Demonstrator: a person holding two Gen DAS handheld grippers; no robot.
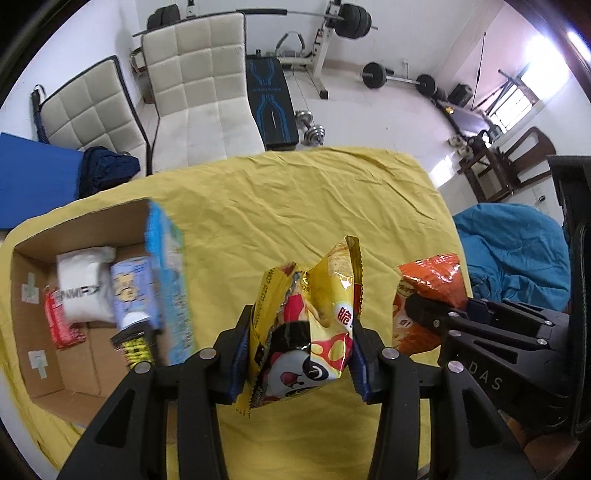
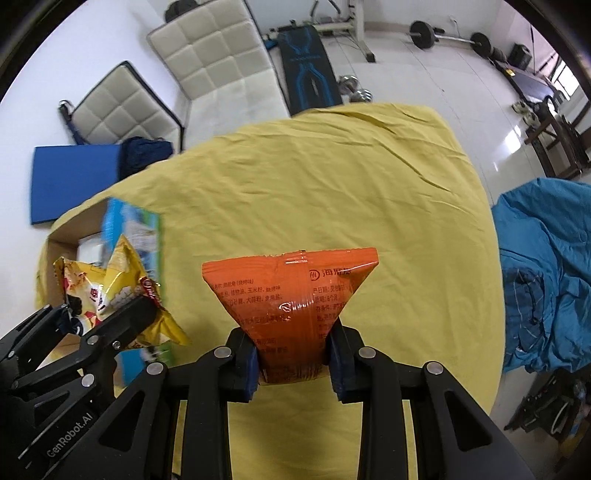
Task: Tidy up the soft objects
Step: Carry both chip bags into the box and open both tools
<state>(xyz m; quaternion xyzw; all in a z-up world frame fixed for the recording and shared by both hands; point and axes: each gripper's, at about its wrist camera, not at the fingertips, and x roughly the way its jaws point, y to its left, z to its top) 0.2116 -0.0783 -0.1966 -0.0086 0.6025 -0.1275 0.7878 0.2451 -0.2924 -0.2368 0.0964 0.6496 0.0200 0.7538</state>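
My left gripper (image 1: 301,354) is shut on a yellow snack bag (image 1: 310,325) with a panda print, held above the yellow cloth; it also shows in the right wrist view (image 2: 110,295). My right gripper (image 2: 291,360) is shut on an orange snack bag (image 2: 291,295), seen at the right of the left wrist view (image 1: 428,291). A cardboard box (image 1: 26,332) at the left holds a white packet (image 1: 83,291), a red packet (image 1: 61,325), a pale blue packet (image 1: 131,284) and a black-yellow item (image 1: 136,347).
The table wears a wrinkled yellow cloth (image 2: 332,192). A blue-green flat pack (image 1: 171,280) leans on the box's right wall. Cream chairs (image 1: 207,88), gym weights (image 1: 354,20) and a blue heap of bedding (image 2: 546,273) lie beyond the table.
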